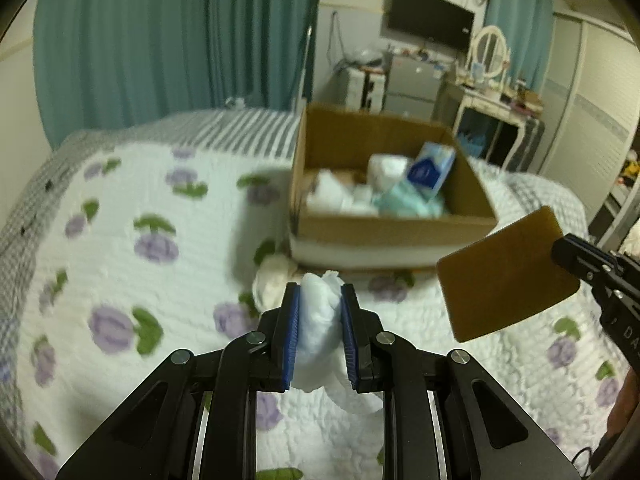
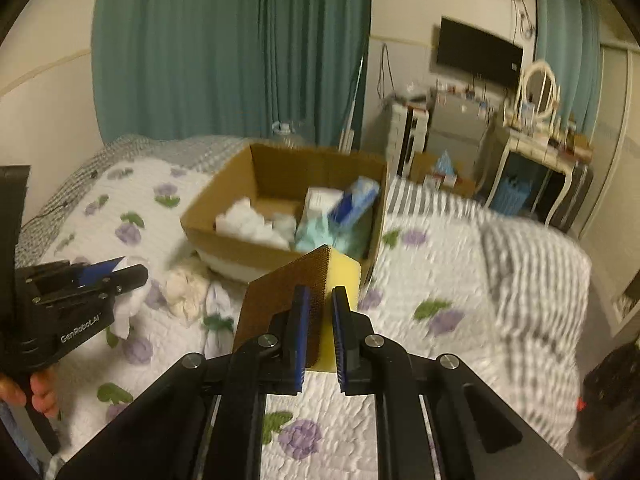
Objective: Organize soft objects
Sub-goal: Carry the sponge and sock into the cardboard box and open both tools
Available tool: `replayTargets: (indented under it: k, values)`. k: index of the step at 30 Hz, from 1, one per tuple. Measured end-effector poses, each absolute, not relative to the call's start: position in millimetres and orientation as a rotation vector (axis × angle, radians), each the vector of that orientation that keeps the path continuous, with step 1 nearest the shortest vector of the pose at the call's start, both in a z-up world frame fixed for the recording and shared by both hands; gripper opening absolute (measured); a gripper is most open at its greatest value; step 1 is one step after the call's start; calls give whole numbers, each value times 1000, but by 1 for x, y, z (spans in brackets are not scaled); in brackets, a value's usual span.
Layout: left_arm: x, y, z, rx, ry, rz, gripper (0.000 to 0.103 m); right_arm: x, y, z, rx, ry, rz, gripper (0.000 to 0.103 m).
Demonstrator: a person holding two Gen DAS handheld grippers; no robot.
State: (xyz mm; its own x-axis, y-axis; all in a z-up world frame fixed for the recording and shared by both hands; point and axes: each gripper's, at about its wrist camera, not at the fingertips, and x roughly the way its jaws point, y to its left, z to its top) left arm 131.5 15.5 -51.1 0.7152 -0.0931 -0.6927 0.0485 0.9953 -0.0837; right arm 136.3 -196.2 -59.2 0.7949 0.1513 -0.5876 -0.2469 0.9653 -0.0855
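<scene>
My left gripper (image 1: 320, 292) is shut on a white soft wad (image 1: 318, 320) and holds it above the floral quilt, short of the open cardboard box (image 1: 400, 228). My right gripper (image 2: 322, 294) is shut on a yellow sponge with a brown scouring face (image 2: 292, 304), held in front of the box (image 2: 224, 236). The sponge (image 1: 504, 276) and right gripper (image 1: 576, 258) also show at the right of the left wrist view. The box holds white packs, a teal cloth (image 2: 316, 234) and a blue tissue pack (image 1: 430, 170). The left gripper (image 2: 120, 272) shows at the left of the right wrist view.
A cream cloth bundle (image 2: 186, 286) and a white cloth (image 2: 218, 312) lie on the quilt (image 1: 132, 280) in front of the box. Teal curtains, a wall television, a fridge and a dressing table (image 2: 536, 148) stand beyond the bed.
</scene>
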Motion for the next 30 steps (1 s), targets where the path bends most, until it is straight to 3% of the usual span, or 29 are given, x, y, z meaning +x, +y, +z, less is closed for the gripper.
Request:
replayTargets:
  k: [11, 24, 27, 29, 30]
  values:
    - [206, 10, 22, -52, 649, -105, 19, 200, -185, 19, -169, 475, 225, 11]
    - [298, -14, -48, 52, 738, -168, 19, 313, -188, -97, 30, 680, 338, 14]
    - [305, -22, -55, 80, 742, -195, 25, 316, -197, -105, 51, 674, 340, 21]
    - [304, -24, -56, 84, 732, -205, 25, 314, -202, -102, 60, 661, 309, 56]
    - [304, -25, -56, 93, 738, -200, 27, 312, -204, -98, 67, 646, 294, 62]
